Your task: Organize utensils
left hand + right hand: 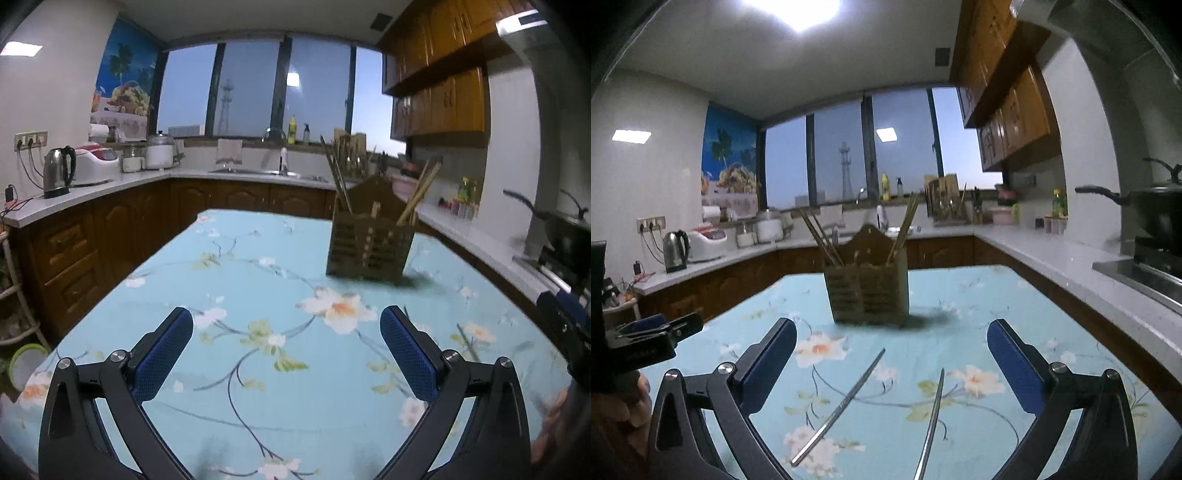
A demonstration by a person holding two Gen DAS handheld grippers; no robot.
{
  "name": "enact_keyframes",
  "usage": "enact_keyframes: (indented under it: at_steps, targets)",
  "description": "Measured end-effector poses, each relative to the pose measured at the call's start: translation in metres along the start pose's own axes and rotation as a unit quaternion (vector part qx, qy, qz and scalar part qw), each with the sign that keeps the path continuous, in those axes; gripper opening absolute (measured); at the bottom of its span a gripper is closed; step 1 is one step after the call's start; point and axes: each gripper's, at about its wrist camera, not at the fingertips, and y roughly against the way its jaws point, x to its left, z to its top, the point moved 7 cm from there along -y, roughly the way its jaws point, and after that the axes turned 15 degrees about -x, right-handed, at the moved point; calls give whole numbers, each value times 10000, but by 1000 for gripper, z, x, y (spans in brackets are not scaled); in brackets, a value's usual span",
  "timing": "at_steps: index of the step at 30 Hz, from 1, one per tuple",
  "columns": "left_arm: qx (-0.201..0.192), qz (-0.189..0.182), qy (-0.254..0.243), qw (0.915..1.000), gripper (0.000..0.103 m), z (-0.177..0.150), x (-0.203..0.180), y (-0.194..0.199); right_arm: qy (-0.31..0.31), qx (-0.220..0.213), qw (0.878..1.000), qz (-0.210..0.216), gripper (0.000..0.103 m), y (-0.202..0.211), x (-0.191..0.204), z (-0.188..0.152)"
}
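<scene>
1. My right gripper stands wide open and empty. Two metal chopsticks, the left chopstick and the right chopstick, lie on the table in the lower centre of its view, between my spread fingers.
2. Their long axes run up the frame, away from me toward the wooden holder at centre.
3. My left gripper, also open and empty, sees no loose chopsticks, so I judge the right hand nearer.
</scene>
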Motion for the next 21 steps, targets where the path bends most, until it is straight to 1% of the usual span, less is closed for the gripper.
enact_keyframes:
  at_steps: [3, 10, 21]
  targets:
    - [69, -3, -76, 9999, 103, -6, -3, -1, 41, 95, 9999, 25, 103, 1, 1, -6]
    - [-25, 32, -244, 9997, 103, -11, -7, 2, 50, 111, 9999, -18, 103, 4, 0, -11]
    - [-165, 9, -400, 9991, 103, -5, -13, 10, 14, 92, 9999, -51, 103, 6, -2, -12]
